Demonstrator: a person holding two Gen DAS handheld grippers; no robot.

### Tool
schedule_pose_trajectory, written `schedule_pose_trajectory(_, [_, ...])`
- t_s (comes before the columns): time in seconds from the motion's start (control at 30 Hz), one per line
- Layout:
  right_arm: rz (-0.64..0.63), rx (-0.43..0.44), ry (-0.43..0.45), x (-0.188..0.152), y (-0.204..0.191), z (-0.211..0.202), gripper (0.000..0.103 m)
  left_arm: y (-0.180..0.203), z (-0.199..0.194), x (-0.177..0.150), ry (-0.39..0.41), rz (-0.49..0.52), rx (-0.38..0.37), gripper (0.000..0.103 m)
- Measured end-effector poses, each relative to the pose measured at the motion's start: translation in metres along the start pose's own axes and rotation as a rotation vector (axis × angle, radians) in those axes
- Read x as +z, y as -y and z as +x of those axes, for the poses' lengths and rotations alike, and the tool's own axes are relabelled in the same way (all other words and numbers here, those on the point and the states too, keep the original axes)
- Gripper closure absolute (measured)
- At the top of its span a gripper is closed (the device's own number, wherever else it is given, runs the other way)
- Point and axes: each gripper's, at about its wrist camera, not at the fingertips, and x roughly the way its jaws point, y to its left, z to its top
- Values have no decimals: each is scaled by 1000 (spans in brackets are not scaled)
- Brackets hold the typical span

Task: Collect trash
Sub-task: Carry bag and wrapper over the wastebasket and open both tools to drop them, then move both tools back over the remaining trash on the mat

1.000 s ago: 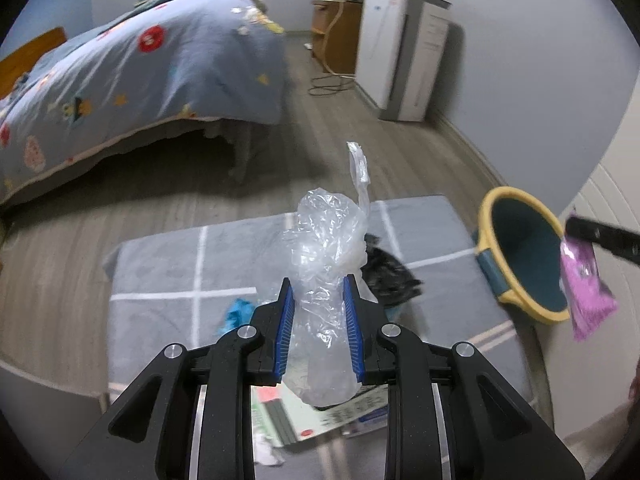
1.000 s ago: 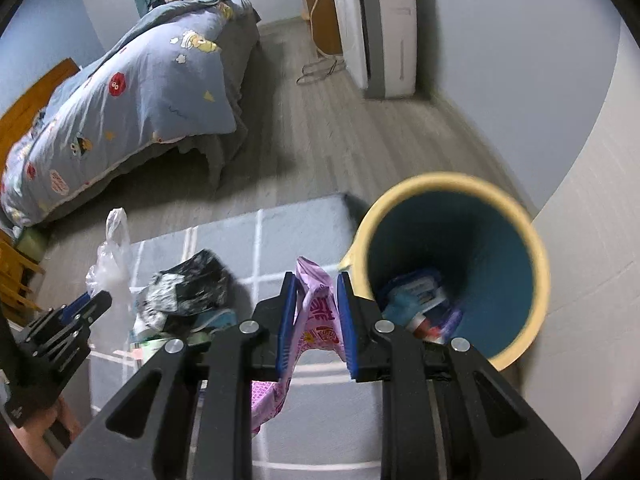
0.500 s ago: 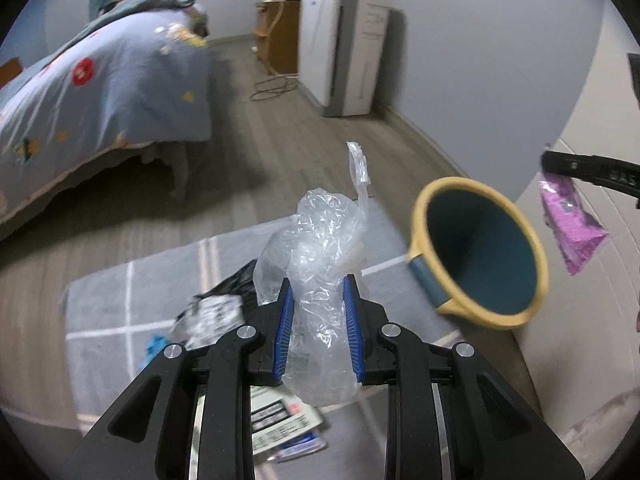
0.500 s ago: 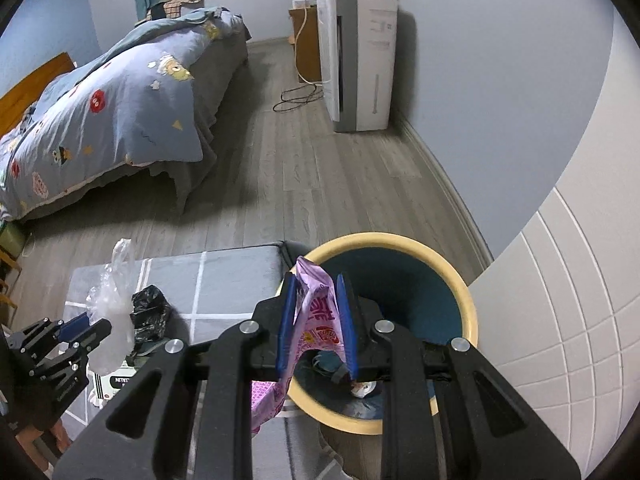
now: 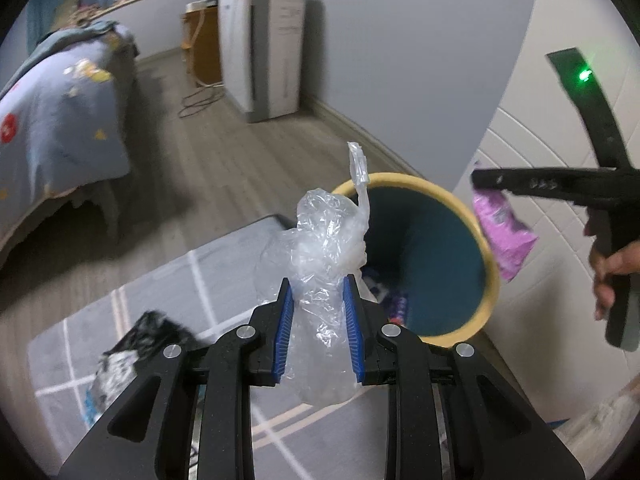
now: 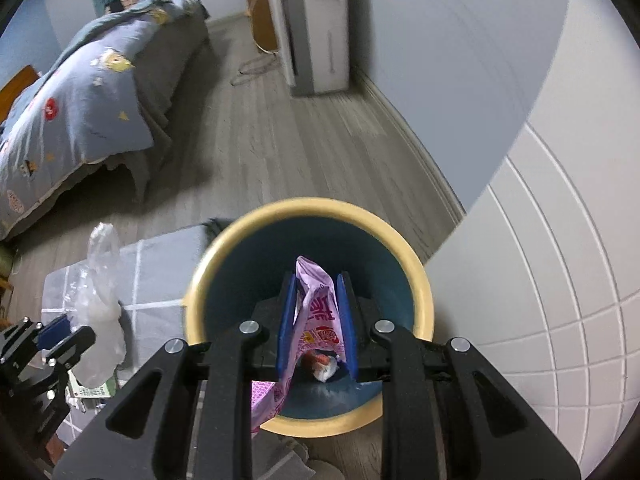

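My left gripper (image 5: 318, 300) is clamped on a crumpled clear plastic bag (image 5: 324, 248); the blue pads press it from both sides and a thin twisted tail of plastic sticks up above the bundle. From this camera the bag sits in front of the near rim of the trash bin (image 5: 490, 280), which has a yellow rim and a teal inside, with some wrappers lying at the bottom.

My right gripper (image 6: 316, 308) is clenched on a pink snack wrapper (image 6: 316, 312), printed side showing, its loose end trailing down to the left of the jaws. In the right wrist view the wrapper hangs directly over the open mouth of the bin (image 6: 224, 248). Some small pieces of trash lie on the bin floor beneath it.

The bin stands at the corner of a grey rug (image 5: 160, 280) with pale grid lines, close to a white panelled wall (image 6: 560, 280). On the rug, left of my left gripper, lies a black crumpled bag (image 5: 148, 328) with other scraps, blurred. A hand (image 5: 608, 272) grips the right tool's handle.

Beyond the rug: a bed (image 6: 80, 92) with a blue patterned duvet and a white appliance (image 5: 264, 40) against the far wall
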Motion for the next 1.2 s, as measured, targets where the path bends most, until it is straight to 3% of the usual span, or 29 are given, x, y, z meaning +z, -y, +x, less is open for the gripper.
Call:
schedule_pose_trajectory(0.1, [50, -3, -24, -3, 12, 9, 82, 11, 9, 7, -5, 17, -19, 77])
schedule_pose_trajectory(0.53, [53, -89, -121, -11, 8, 42, 82, 33, 69, 25, -96, 5, -51, 77])
schedule_pose_trajectory(0.87, [99, -117, -101, -9, 12, 46, 82, 34, 84, 34, -85, 3, -57, 75])
schedule_pose_trajectory(0.97, [103, -116, -93, -9, 10, 43, 82, 36, 84, 34, -73, 8, -59, 67])
schedule_pose_trajectory(1.07, [107, -118, -90, -10, 11, 41, 80, 35, 84, 35, -61, 11, -49, 50])
schedule_pose_trajectory(1.2, [103, -123, -101, -10, 10, 43, 71, 33, 81, 32, -54, 26, -36, 46])
